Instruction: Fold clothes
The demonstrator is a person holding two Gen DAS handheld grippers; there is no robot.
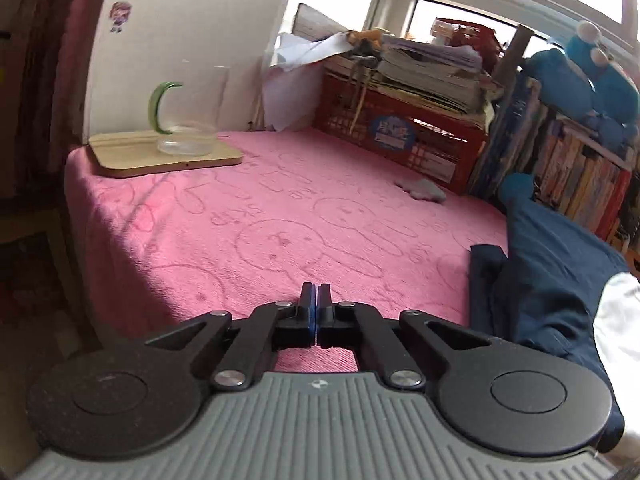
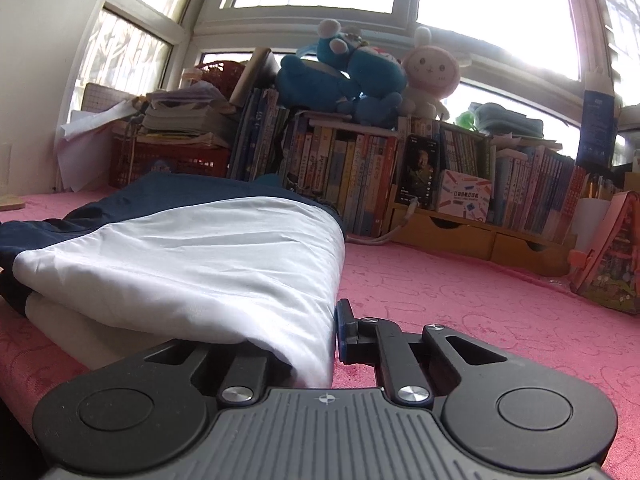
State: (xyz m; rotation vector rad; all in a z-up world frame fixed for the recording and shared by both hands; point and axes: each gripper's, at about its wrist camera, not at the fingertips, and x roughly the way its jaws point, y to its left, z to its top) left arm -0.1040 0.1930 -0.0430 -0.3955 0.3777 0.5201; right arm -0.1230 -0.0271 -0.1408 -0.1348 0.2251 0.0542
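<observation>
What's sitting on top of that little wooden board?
A clear glass jug with a green handle stands on the wooden board. It looks empty. The board's underside is hidden against the pink blanket.

The soft cloth garment, dark blue with a big white part (image 2: pixel 192 256), lies folded over on the pink surface. Its white part is on top, smooth with a few small creases, and the dark blue part shows at the back and left. In the left wrist view the blue cloth (image 1: pixel 548 280) lies bunched in soft folds.

Pink blanket (image 1: pixel 280 216) open (crate (image 1: pixel 400 136) behind).
</observation>
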